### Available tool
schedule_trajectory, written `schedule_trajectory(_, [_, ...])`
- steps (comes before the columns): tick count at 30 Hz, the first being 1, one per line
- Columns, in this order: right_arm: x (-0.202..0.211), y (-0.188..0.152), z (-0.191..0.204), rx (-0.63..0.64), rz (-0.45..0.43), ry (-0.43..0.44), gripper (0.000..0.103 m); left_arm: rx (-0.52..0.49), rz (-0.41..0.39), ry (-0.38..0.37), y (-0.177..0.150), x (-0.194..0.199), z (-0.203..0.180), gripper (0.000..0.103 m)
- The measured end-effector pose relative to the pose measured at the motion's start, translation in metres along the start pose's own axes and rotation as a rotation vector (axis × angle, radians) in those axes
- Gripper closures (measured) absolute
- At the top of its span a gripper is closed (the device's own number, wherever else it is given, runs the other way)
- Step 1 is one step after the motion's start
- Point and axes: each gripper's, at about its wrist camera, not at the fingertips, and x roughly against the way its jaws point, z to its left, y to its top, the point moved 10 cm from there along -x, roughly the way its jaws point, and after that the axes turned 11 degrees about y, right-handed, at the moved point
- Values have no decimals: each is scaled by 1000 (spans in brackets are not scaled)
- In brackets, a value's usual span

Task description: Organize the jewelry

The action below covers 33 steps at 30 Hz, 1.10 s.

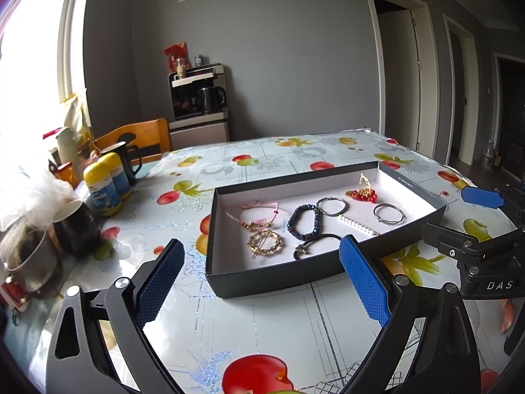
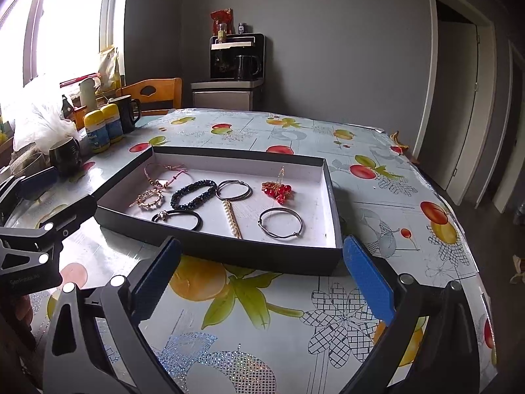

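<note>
A shallow black box (image 1: 262,284) with a white inside lies on the table and also shows in the right wrist view (image 2: 229,252). In it lie a pink cord bracelet (image 1: 252,213), a gold ring clip (image 1: 265,243), a dark blue beaded bracelet (image 1: 303,221), a black hair tie (image 1: 315,241), two thin metal bangles (image 1: 332,206) (image 1: 388,213), a pearl clip (image 1: 357,225) and a red bead piece (image 1: 362,193). My left gripper (image 1: 262,275) is open and empty just in front of the box. My right gripper (image 2: 262,272) is open and empty at the box's near edge.
The table has a fruit-print cloth (image 1: 295,328). At its left stand dark mugs (image 1: 73,226), two yellow-capped bottles (image 1: 105,184), a steel cup (image 1: 32,262) and a wooden chair (image 1: 144,138). The table's right edge (image 2: 459,229) drops to the floor.
</note>
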Motion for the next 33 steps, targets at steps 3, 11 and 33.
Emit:
schedule_trajectory(3, [0, 0, 0, 0, -1, -1, 5, 0, 1, -1, 0, 0, 0, 6])
schedule_trajectory(11, [2, 1, -1, 3, -11, -5, 5, 6, -1, 3, 0, 0, 2, 6])
schedule_trajectory(33, [4, 2, 0, 5, -16, -5, 5, 10, 4, 4, 1, -1, 3, 6])
